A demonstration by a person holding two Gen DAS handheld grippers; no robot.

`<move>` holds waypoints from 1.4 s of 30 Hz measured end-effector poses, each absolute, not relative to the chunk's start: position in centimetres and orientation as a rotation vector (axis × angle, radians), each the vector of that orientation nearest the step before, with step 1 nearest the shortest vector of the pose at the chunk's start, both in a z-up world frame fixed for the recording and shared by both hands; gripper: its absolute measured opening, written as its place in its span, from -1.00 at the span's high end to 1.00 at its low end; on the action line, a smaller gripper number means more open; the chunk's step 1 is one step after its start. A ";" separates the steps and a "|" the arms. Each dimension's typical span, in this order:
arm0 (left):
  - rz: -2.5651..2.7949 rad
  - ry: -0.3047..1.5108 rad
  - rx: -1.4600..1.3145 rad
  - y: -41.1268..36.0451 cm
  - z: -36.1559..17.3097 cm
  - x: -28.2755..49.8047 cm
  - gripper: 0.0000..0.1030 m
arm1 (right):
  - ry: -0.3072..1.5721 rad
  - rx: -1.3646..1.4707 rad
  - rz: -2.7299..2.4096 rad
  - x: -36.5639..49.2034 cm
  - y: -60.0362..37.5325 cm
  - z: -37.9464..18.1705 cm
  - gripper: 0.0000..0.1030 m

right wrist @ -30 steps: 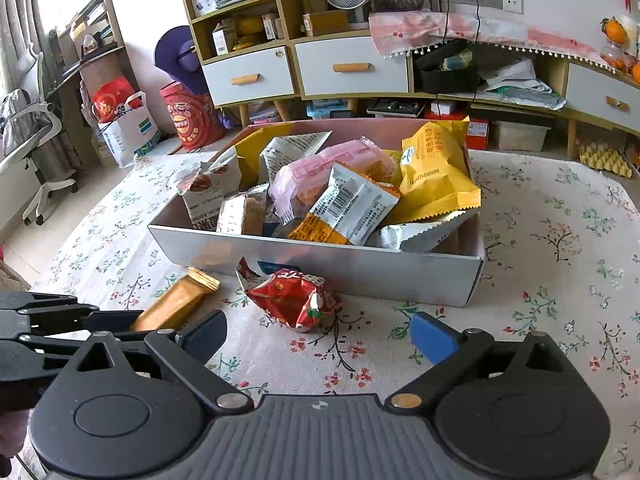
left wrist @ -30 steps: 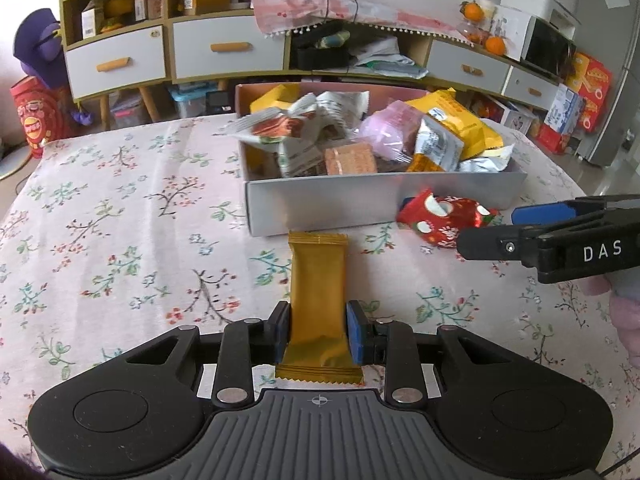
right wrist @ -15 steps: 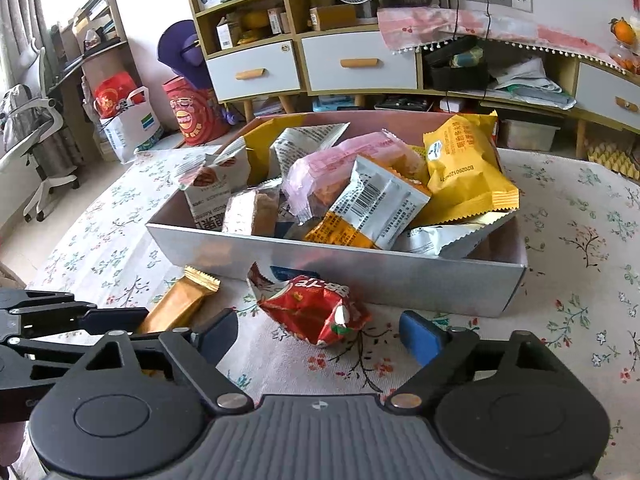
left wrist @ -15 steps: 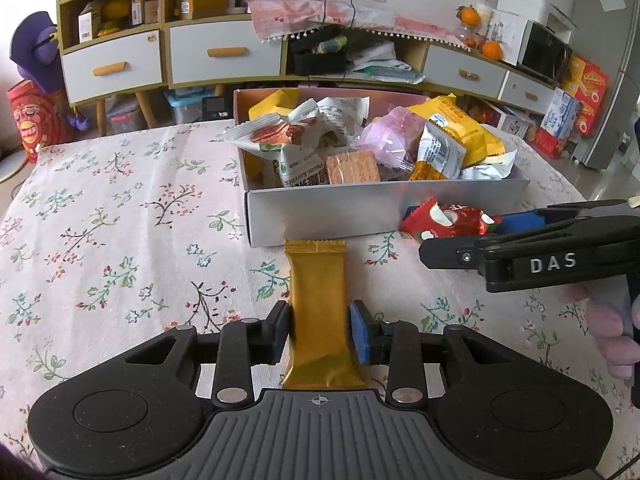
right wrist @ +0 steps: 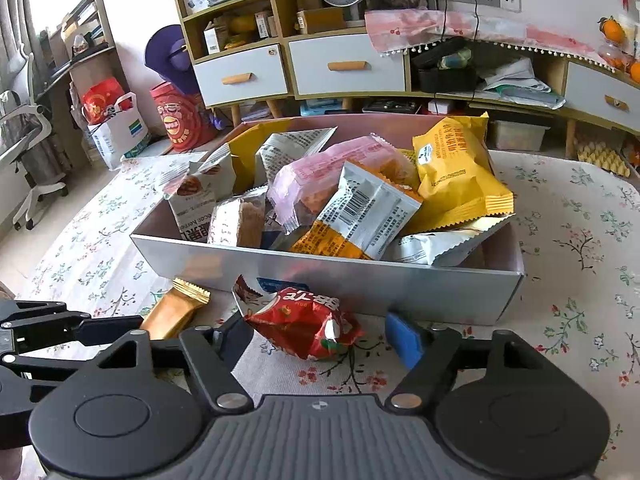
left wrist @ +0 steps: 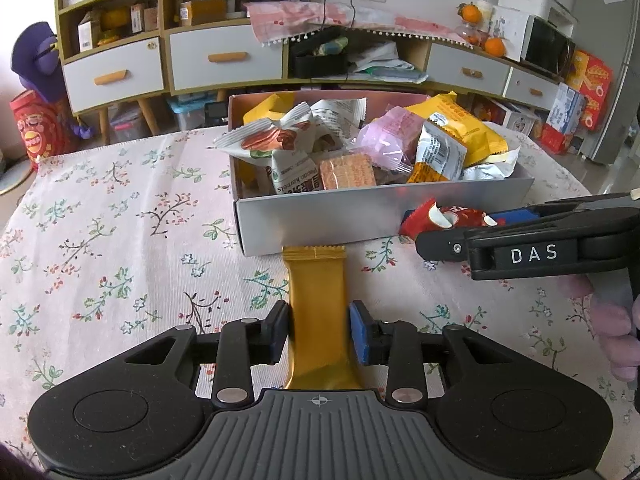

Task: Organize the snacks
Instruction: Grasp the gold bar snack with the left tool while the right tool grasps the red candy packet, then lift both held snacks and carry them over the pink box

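A gold snack bar lies on the floral tablecloth, its far end touching the grey box. My left gripper is shut on the bar's near half. It also shows in the right wrist view. A red crumpled snack packet lies in front of the box wall. My right gripper is open, its fingers on either side of the packet. The box is heaped with several snack packets, among them a yellow one and a pink one.
The box stands mid-table on the floral cloth. Beyond the table are shelves and drawers with clutter. My right gripper's body reaches in from the right in the left wrist view.
My right gripper has moved forward until its open fingers straddle the red packet. My left gripper stays shut on the gold bar with little movement.
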State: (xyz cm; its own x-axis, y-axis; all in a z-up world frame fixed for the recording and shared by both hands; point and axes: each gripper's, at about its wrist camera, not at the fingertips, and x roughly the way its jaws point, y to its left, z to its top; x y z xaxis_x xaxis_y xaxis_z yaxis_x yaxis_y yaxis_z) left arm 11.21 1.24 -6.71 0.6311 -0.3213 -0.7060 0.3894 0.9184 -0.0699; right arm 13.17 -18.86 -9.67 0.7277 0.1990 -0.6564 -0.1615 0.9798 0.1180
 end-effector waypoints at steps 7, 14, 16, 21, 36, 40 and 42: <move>-0.404 0.793 0.087 1.5 -6.6 11.1 0.48 | 0.729 0.053 0.213 13.1 -18.9 -9.5 0.40; -0.419 0.788 0.087 1.5 -6.1 10.7 0.49 | 0.738 0.073 0.226 12.9 -19.2 -9.2 0.55; -0.424 0.790 0.080 1.6 -6.0 10.5 0.49 | 0.743 0.074 0.223 12.8 -19.3 -9.1 0.57; -0.426 0.807 0.045 1.9 -5.6 10.2 0.49 | 0.765 0.068 0.197 12.5 -19.5 -8.6 0.62; -0.421 0.757 0.044 1.7 -3.1 9.0 0.49 | 0.716 0.115 0.203 10.6 -21.1 -5.7 0.62; -0.416 0.741 0.038 1.5 -2.3 8.8 0.49 | 0.701 0.133 0.195 10.4 -21.6 -5.1 0.62; -0.413 0.732 0.037 1.3 -1.8 8.8 0.49 | 0.693 0.146 0.189 10.5 -22.0 -4.7 0.62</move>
State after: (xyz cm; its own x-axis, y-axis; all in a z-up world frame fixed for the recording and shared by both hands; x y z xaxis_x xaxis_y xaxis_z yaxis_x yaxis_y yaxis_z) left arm 8.76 1.28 -1.83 0.6674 -0.3535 -0.6554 0.3787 0.9190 -0.1099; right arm 10.47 -21.95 -4.71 0.7534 0.2209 -0.6193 -0.1244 0.9728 0.1956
